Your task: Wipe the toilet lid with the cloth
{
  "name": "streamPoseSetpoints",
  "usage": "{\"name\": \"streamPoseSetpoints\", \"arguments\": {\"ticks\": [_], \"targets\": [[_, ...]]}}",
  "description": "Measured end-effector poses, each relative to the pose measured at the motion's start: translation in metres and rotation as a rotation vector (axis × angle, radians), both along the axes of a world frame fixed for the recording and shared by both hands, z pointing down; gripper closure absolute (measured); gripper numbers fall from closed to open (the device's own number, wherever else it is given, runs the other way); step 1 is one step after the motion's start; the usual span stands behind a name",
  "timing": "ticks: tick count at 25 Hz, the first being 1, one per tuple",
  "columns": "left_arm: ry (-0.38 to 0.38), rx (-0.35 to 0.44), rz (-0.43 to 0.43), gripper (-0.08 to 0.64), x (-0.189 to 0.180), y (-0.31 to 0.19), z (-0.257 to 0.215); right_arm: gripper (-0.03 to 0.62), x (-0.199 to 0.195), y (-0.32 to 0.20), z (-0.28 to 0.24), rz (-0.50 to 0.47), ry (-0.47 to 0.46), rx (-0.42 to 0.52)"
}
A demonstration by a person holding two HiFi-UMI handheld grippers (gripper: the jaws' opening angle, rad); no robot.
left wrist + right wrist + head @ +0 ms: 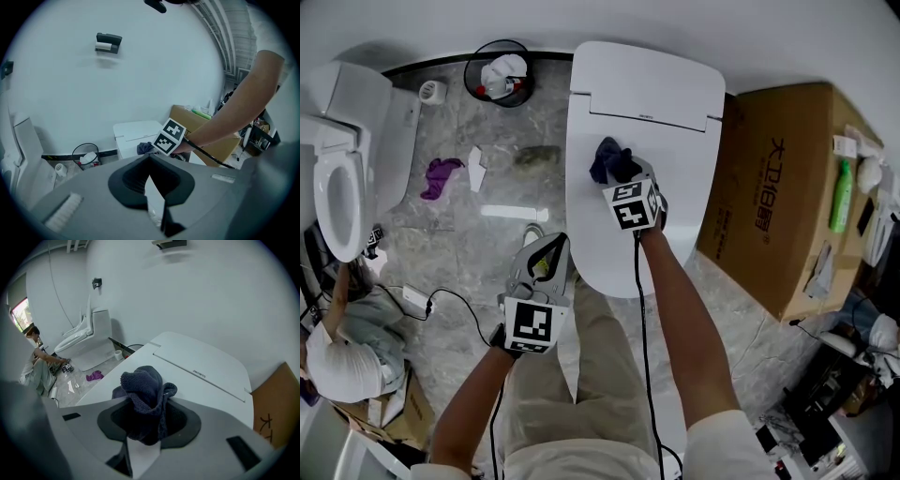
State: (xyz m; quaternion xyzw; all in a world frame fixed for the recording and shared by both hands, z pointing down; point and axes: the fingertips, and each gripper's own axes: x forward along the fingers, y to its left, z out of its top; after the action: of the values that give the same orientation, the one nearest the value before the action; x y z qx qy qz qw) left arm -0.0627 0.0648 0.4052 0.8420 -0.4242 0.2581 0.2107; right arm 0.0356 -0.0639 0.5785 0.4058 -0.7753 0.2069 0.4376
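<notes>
Right gripper: my jaws are clamped on the dark blue cloth, which is bunched up between them.
Cloth position: over the closed white toilet lid, near its middle; I cannot confirm contact.
Left gripper: my jaws are together with nothing in them, held beside the lid's front-left edge, above the floor.
Adjacent: a cardboard box right of the toilet.

Lower folds of the cloth lie hidden inside the right tool, and the cardboard box runs off-frame.
</notes>
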Motion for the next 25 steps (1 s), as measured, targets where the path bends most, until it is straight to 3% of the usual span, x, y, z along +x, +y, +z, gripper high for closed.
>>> {"name": "streamPoseSetpoints", "arguments": {"ticks": [25], "targets": [[0.01,-0.007,0.033,0.56,0.032,-0.005,0.002,0.46,0.056,0.001,0.002,0.036,0.028,-0.021]]}}
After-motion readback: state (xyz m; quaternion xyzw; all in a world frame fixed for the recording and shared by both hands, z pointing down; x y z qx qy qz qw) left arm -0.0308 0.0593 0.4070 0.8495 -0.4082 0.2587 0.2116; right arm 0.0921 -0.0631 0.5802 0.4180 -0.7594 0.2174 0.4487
